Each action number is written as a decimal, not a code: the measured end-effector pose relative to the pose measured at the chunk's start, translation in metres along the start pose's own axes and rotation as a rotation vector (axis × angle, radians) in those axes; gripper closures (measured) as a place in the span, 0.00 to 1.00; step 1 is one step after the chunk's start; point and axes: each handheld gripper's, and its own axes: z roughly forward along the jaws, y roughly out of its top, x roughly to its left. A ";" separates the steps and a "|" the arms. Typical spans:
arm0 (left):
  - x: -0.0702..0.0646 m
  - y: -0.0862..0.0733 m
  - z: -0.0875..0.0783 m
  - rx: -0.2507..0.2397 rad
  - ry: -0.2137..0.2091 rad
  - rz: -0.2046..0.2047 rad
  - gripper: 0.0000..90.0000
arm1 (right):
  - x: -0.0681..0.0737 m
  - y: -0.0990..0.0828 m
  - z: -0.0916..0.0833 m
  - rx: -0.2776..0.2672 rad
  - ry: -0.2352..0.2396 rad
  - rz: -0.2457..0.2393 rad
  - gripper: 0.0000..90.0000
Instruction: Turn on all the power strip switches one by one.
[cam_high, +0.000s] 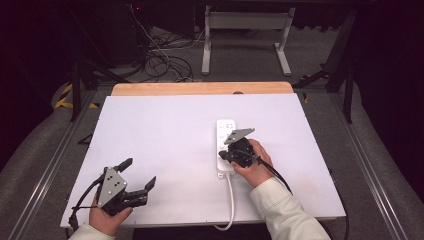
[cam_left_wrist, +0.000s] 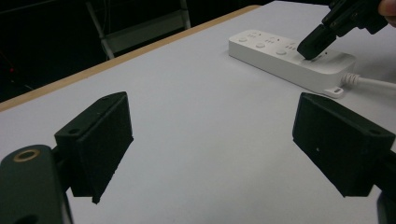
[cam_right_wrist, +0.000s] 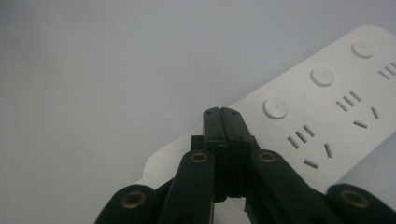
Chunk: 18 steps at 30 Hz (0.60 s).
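Note:
A white power strip (cam_high: 225, 137) lies near the middle of the white table, its cable (cam_high: 230, 200) running off the near edge. My right gripper (cam_high: 226, 155) is shut with nothing between its jaws, and its closed tips rest on the strip's near end. Up close, the strip (cam_right_wrist: 327, 116) shows three round buttons and slotted sockets just beyond the shut right gripper (cam_right_wrist: 222, 111). My left gripper (cam_high: 137, 172) stands open at the near left of the table, with nothing between its pads (cam_left_wrist: 107, 144). From there the strip (cam_left_wrist: 285, 56) lies far off to the right.
The white table (cam_high: 165, 130) ends in a wooden strip (cam_high: 200, 88) at its far edge. Beyond it on the floor are a white desk frame (cam_high: 245, 37) and a tangle of cables (cam_high: 160, 60). Dark stands rise at both sides.

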 end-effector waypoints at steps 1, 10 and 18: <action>0.000 0.000 0.000 0.000 0.000 0.000 0.14 | 0.000 0.000 0.000 -0.003 0.003 0.001 1.00; 0.000 0.000 0.000 -0.001 0.000 -0.001 0.14 | -0.001 -0.003 0.001 -0.014 0.014 0.007 1.00; -0.001 0.000 0.000 -0.001 0.000 -0.002 0.14 | -0.004 -0.003 0.002 -0.009 0.032 0.026 1.00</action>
